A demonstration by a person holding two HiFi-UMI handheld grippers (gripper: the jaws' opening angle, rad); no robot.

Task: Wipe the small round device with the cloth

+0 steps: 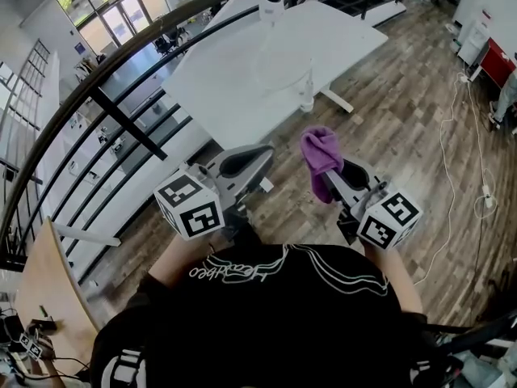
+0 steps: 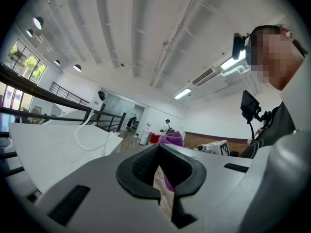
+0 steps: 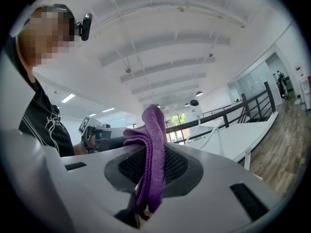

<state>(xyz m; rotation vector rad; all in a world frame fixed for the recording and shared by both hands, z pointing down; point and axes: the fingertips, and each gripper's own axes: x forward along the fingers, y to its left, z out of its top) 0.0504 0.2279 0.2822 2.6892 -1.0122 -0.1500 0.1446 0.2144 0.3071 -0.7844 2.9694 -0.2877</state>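
Observation:
The small round device [image 1: 271,2], white with a black top, stands at the far end of the white table [image 1: 234,79]; it also shows far off as the device [image 3: 194,102]. A purple cloth [image 1: 321,153] sticks up from my right gripper [image 1: 343,176], which is shut on it; in the right gripper view the cloth [image 3: 153,144] hangs between the pads. My left gripper [image 1: 242,164] is held beside it at chest height, shut and empty, its jaws [image 2: 160,178] meeting with nothing between them. Both grippers are well short of the table.
A white cable [image 1: 283,75] loops over the table near the device. A black curved railing [image 1: 121,67] runs along the left with a drop behind it. Wood floor [image 1: 404,103] lies between me and the table, with a thin cord [image 1: 477,152] on it at the right.

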